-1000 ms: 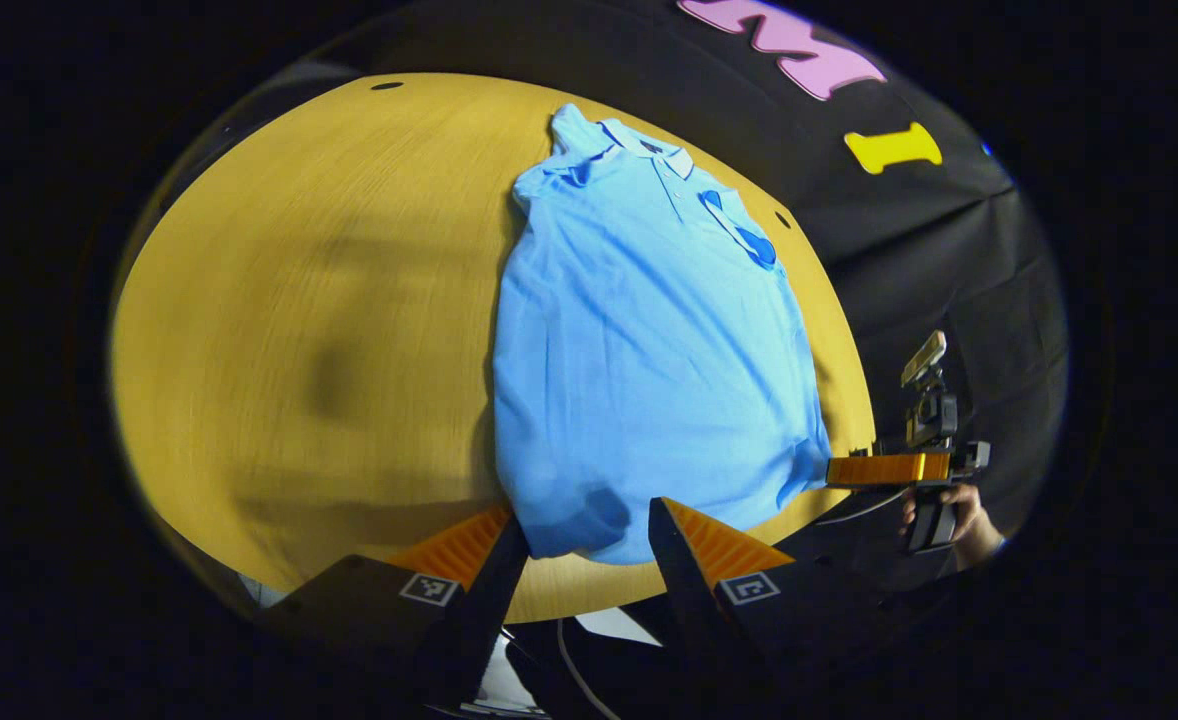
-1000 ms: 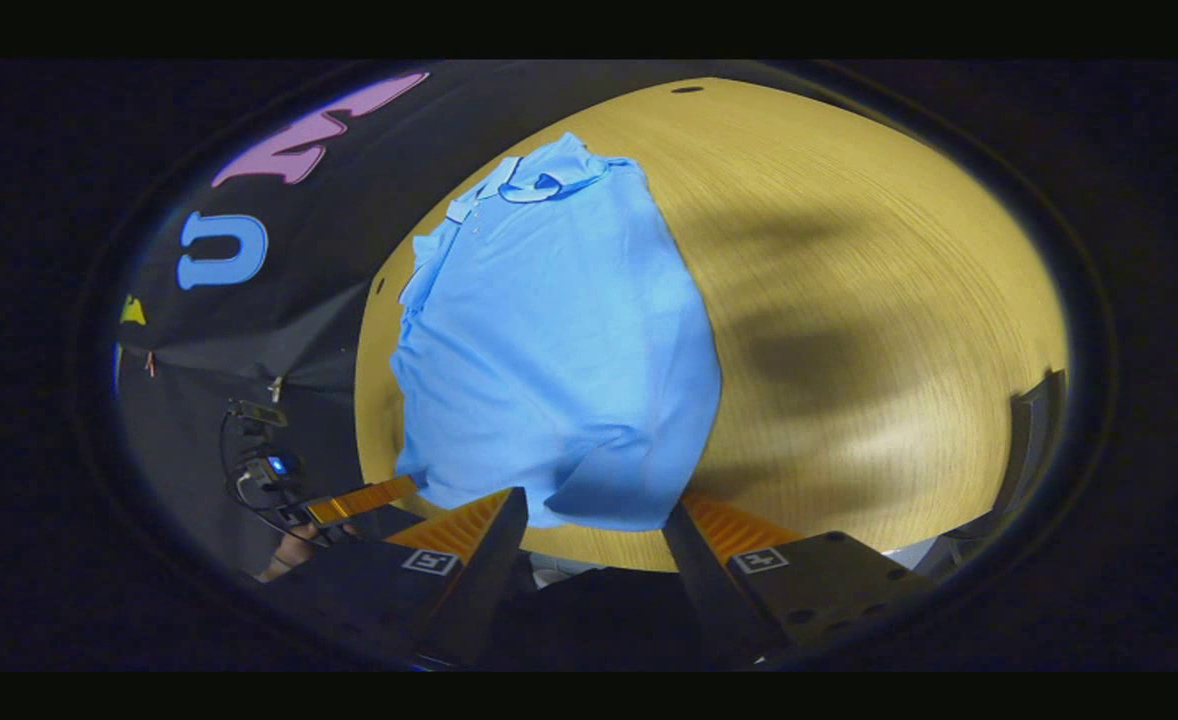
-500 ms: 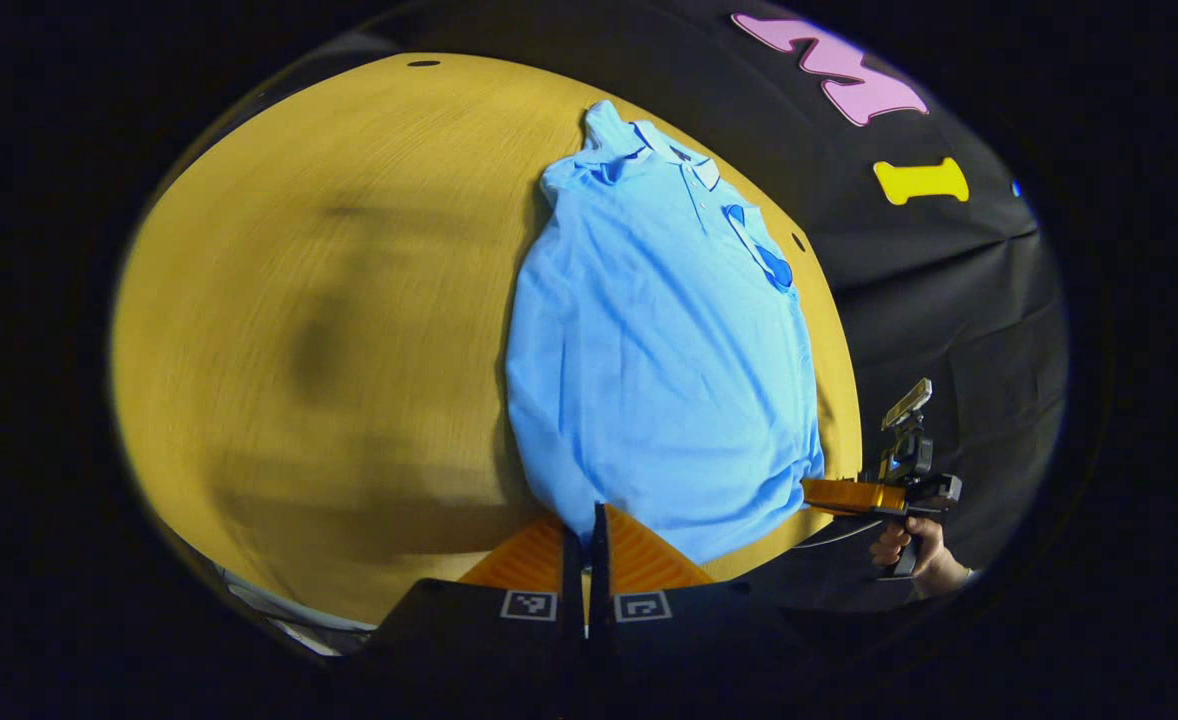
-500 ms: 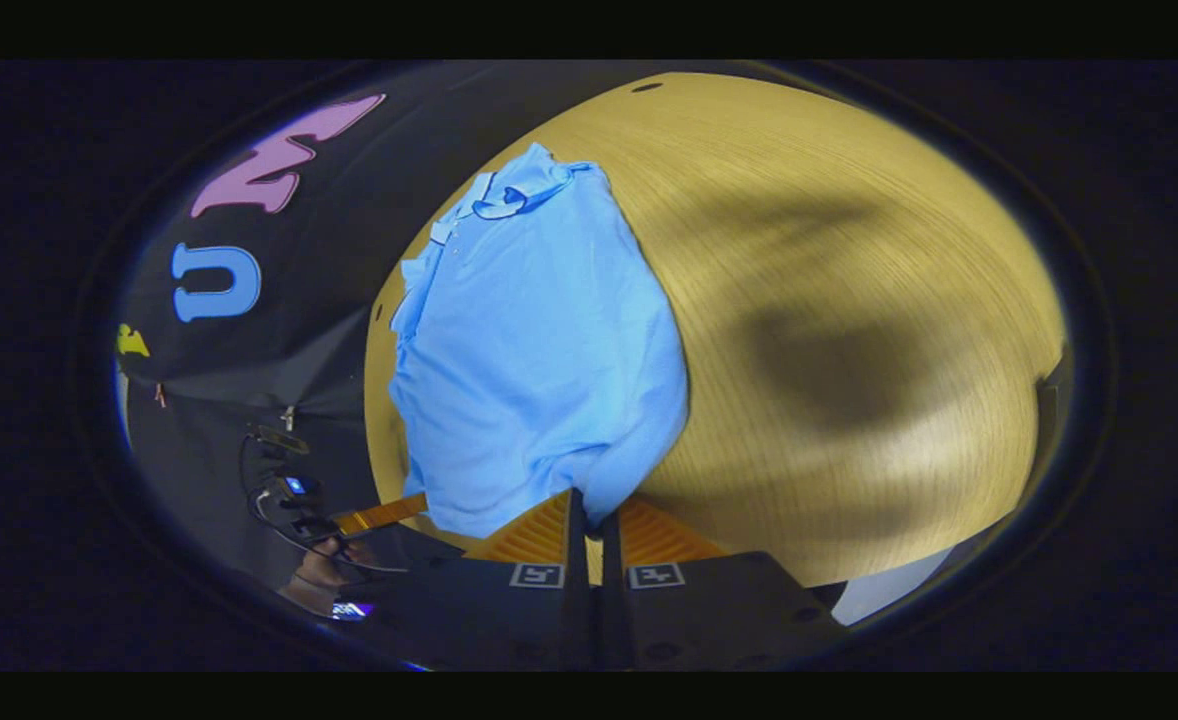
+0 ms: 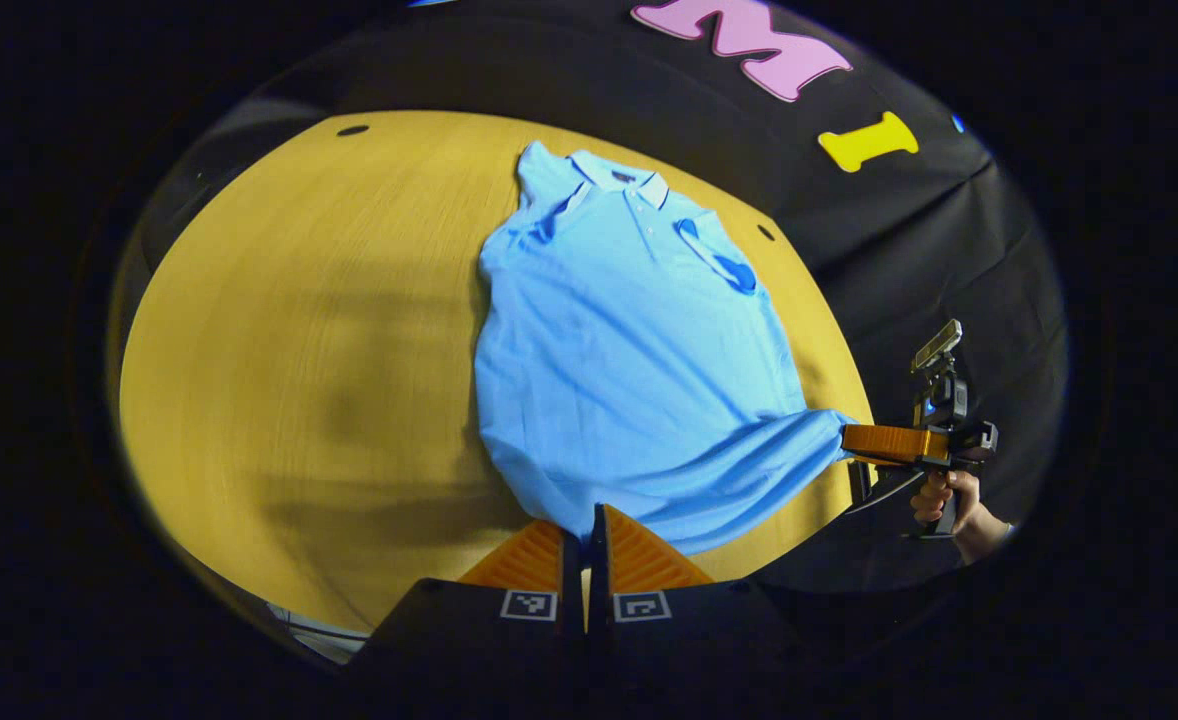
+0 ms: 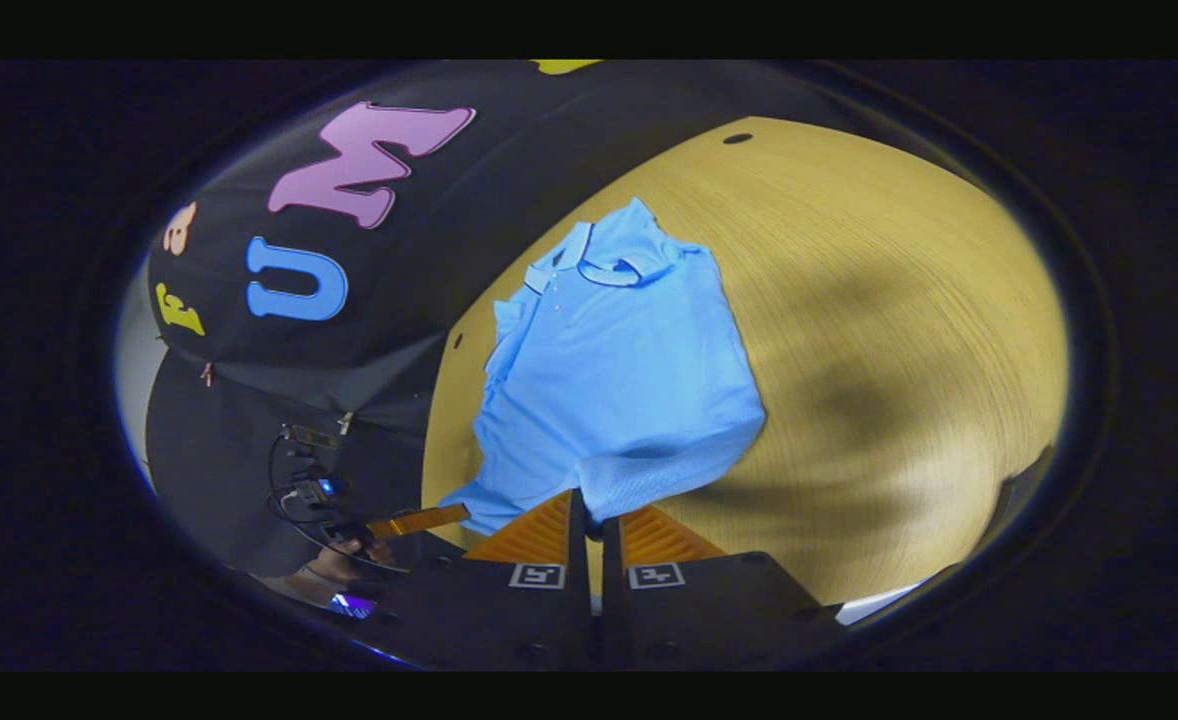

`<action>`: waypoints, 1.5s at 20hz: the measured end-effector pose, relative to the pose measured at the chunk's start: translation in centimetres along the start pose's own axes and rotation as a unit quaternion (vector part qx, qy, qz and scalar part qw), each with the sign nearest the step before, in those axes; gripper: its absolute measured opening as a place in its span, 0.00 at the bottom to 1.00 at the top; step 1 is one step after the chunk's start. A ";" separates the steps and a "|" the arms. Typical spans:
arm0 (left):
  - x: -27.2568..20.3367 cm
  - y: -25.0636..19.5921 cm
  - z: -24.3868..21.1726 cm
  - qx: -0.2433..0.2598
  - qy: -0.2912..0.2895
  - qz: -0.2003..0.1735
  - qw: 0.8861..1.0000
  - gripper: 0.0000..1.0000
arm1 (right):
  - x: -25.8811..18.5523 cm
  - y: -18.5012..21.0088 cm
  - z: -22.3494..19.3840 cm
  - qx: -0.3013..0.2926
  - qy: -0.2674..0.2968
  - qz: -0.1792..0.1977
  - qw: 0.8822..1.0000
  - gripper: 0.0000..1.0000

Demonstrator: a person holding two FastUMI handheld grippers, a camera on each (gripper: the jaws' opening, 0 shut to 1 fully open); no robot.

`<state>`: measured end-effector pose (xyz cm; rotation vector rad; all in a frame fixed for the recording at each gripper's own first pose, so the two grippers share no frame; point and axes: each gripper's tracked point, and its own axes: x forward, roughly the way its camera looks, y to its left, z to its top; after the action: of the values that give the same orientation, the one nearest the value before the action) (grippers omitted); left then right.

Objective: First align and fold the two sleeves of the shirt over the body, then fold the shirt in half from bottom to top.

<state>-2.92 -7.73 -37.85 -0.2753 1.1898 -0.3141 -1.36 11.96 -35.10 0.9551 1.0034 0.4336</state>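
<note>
In the left gripper view, the left gripper [image 5: 585, 525] sits at the bottom with its jaws pressed together on the near hem of the light blue short-sleeved polo shirt [image 5: 629, 350]. In the right gripper view, the right gripper [image 6: 594, 530] likewise has its jaws closed, pinching the hem at the shirt's other bottom corner. That same right gripper appears farther off in the left gripper view, where a hand [image 5: 949, 495] holds it by the grip and the fabric is drawn up taut into a point at its tip, lifted off the surface.

The shirt lies front up on the round yellow wooden worktop [image 5: 299, 330], both sleeves folded over the body, collar [image 5: 617, 180] at the far end near the worktop's far edge. No containers are seen, and no label on the shirt can be read. The shirt lies close to the worktop edge beside the black cloth wall [image 5: 909, 260]; on its other side a broad stretch of bare wood spreads out.
</note>
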 end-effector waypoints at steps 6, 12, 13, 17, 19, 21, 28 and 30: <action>-1.4 -2.3 8.6 0.024 -0.075 -0.003 0.997 0.06 | -0.4 4.6 6.2 -0.060 -0.051 0.042 0.996 0.08; -3.1 -3.1 18.9 0.062 -0.145 0.012 0.987 0.06 | 0.8 8.3 13.2 -0.107 -0.088 0.066 0.988 0.08; -3.2 -3.2 20.7 0.066 -0.156 0.015 0.986 0.06 | 0.8 8.7 14.6 -0.120 -0.096 0.065 0.986 0.08; -1.7 -4.0 26.8 0.058 -0.179 0.008 0.982 0.06 | 2.9 10.5 20.9 -0.142 -0.130 0.067 0.979 0.08; -0.2 -2.8 30.0 0.057 -0.182 0.032 0.981 0.06 | 4.8 10.9 23.7 -0.153 -0.136 0.064 0.977 0.08; 1.7 -2.4 33.6 0.040 -0.196 0.029 0.979 0.06 | 7.2 11.0 26.6 -0.170 -0.143 0.057 0.973 0.08; 9.2 3.0 41.6 0.053 -0.191 0.086 0.976 0.06 | 17.1 7.6 33.6 -0.173 -0.126 0.018 0.977 0.08; 12.1 5.0 42.1 0.054 -0.181 0.109 0.976 0.06 | 20.1 5.5 33.6 -0.162 -0.113 -0.001 0.980 0.08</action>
<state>41.09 -5.82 -35.42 -0.0978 0.8297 -0.1280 38.13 13.14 -34.19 0.6915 0.7007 0.4585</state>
